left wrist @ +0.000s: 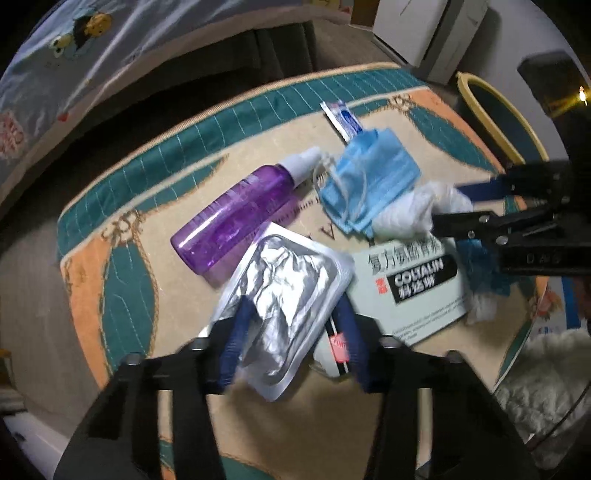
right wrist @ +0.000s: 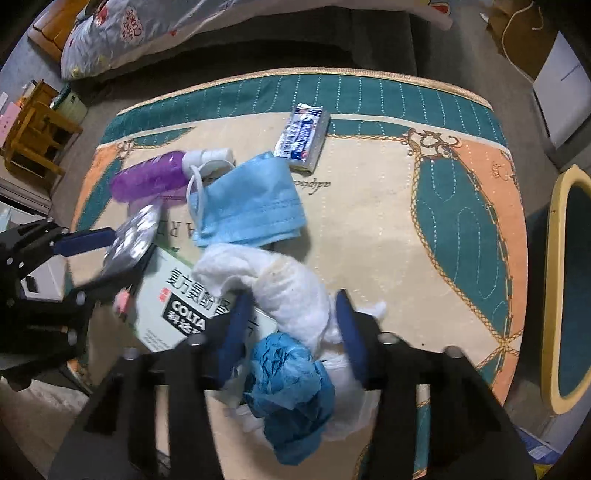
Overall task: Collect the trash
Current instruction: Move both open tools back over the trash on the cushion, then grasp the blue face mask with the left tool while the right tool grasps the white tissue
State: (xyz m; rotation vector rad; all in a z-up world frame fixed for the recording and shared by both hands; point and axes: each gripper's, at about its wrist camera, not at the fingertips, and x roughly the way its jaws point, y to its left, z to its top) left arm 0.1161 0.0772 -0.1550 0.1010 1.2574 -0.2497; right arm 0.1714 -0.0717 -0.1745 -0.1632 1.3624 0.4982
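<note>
Trash lies on a patterned rug (left wrist: 110,266). My left gripper (left wrist: 293,314) has its blue fingers on both sides of a silver foil packet (left wrist: 284,288); the packet also shows in the right wrist view (right wrist: 135,232). My right gripper (right wrist: 291,317) straddles a crumpled white tissue (right wrist: 291,288), with a blue crumpled wrapper (right wrist: 291,391) just below it. In the left wrist view the right gripper (left wrist: 448,206) touches the tissue (left wrist: 406,210). A blue face mask (right wrist: 251,203), a purple spray bottle (left wrist: 232,218), a white Coltalin box (left wrist: 413,288) and a small blue-white packet (right wrist: 304,134) lie around.
A yellow-rimmed green bin (right wrist: 569,288) stands at the right edge of the rug. A bed with printed bedding (right wrist: 129,33) is behind the rug. A wooden stool (right wrist: 37,136) stands at left. White furniture (left wrist: 432,33) is at the back.
</note>
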